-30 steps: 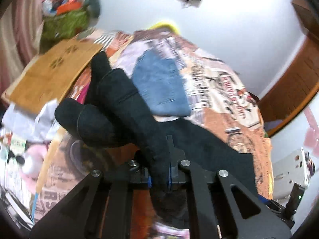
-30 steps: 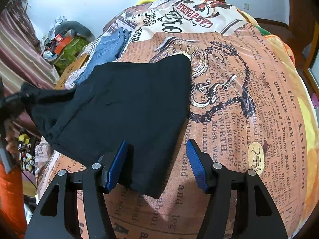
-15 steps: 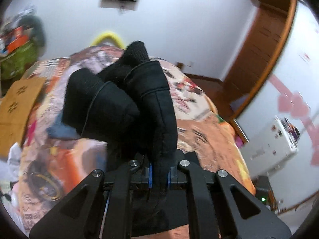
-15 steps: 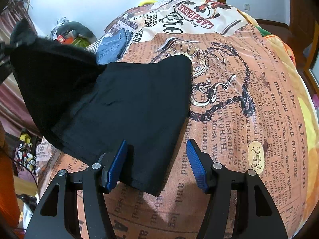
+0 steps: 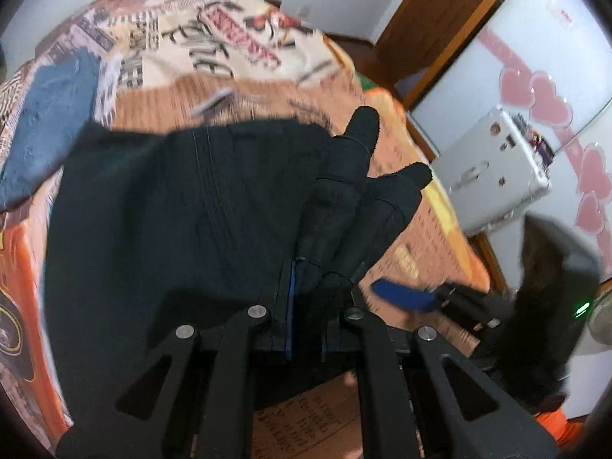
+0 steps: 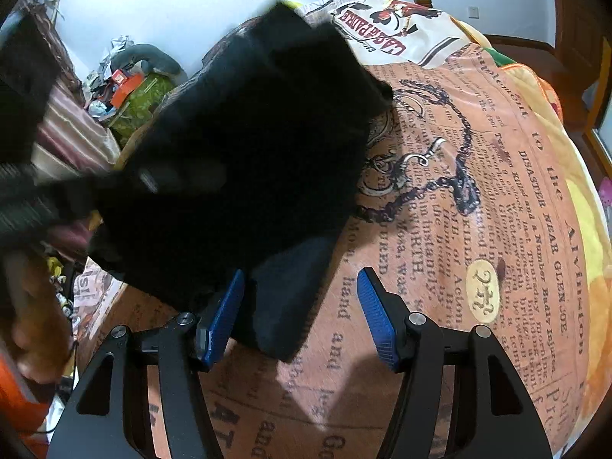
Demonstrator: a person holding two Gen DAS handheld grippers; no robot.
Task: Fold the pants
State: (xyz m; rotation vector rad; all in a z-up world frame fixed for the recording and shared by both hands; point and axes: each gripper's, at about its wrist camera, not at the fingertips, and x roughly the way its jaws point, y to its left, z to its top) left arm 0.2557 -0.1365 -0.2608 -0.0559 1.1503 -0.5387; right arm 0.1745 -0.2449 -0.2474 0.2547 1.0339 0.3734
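Note:
The black pants (image 5: 183, 206) lie on the printed bedspread (image 5: 237, 88). My left gripper (image 5: 306, 279) is shut on a bunched end of the pants (image 5: 355, 191) and holds it over the flat part. In the right wrist view the lifted black cloth (image 6: 252, 145) hangs blurred above the lower layer (image 6: 287, 298). My right gripper (image 6: 302, 310) is open and empty, its blue pads on either side of the pants' near corner, close above the bedspread (image 6: 478, 191). Its blue pad (image 5: 401, 294) shows in the left wrist view at the right.
Folded blue jeans (image 5: 49, 122) lie at the far left of the bed. A white appliance (image 5: 493, 168) stands beside the bed at the right by a wooden door frame (image 5: 451, 19). Clutter and a green bag (image 6: 134, 95) sit by the wall at the left.
My left gripper has swung the held pants end up and across, from the left side over the flat part toward the right gripper. The right gripper has stayed open in place.

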